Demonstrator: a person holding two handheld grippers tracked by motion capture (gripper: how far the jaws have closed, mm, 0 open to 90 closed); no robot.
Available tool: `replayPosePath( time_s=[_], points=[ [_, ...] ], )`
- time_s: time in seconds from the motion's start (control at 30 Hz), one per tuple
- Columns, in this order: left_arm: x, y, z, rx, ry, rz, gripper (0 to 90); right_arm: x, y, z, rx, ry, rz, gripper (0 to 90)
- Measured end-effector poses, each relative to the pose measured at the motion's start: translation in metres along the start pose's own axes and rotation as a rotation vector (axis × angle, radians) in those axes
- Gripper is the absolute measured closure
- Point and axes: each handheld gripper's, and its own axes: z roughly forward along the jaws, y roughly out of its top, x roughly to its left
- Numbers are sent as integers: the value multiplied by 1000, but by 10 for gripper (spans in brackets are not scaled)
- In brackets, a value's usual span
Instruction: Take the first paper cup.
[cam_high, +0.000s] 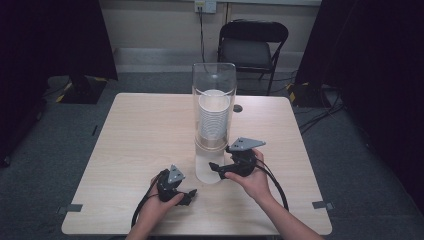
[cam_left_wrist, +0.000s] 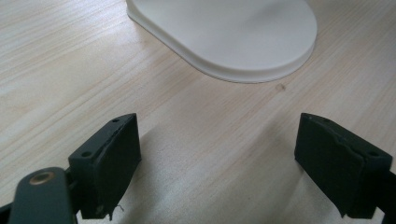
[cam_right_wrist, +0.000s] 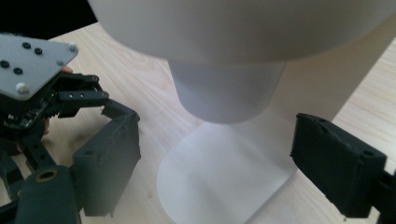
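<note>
Between the jaws of the left gripper (cam_left_wrist: 219, 158) lies only bare desk (cam_left_wrist: 70, 70), and the way ahead is free until the white base (cam_left_wrist: 233, 37) of the cup dispenser (cam_high: 214, 100), which stands across the path a little beyond the tips. The jaws of the right gripper (cam_right_wrist: 217, 163) stand apart with nothing between them, but just ahead the dispenser's frosted stem (cam_right_wrist: 229, 93) and its wide body above block the way. Beside the right gripper's left jaw, the left gripper narrows the room there.
</note>
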Motion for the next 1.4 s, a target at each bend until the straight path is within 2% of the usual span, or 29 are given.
replayPosePath(
  time_s=[0.17,0.4,0.47,0.5,0.57,0.7,0.73,0.77,0.83,0.87,1.07,1.23,1.33,1.4],
  points=[
    [0,0,0,-1,-2,-4,139,-3,4,8,-34,-14,10,173],
    [0,0,0,-1,0,-1,139,-5,11,18,-96,-12,21,259],
    [0,0,0,-2,-3,-6,139,-5,11,19,-113,-11,17,281],
    [0,0,0,-1,-2,-4,139,-4,11,20,-122,-5,12,323],
    [0,0,0,-1,0,-1,139,-3,11,22,-130,-11,-6,328],
    [0,0,0,1,0,2,139,-2,8,23,-137,-11,-16,354],
    [0,0,0,0,0,0,139,0,4,25,-82,-29,-34,360],
    [0,0,0,0,0,0,139,-2,-4,30,-50,-28,-34,362],
    [0,0,0,5,0,7,139,-4,-14,30,-101,-30,-25,363],
    [0,0,0,-1,-3,-5,139,-3,-15,30,-102,-32,-23,362],
    [0,0,0,-1,-3,-4,138,-5,-11,30,-81,-20,-28,355],
    [0,0,0,0,-4,-4,138,-5,-9,30,-79,-17,-13,319],
    [0,0,0,0,-3,-4,137,-4,-2,25,-113,-27,-12,229],
    [0,0,0,-1,-3,-4,137,-3,6,21,-142,-25,-17,231]
  ],
)
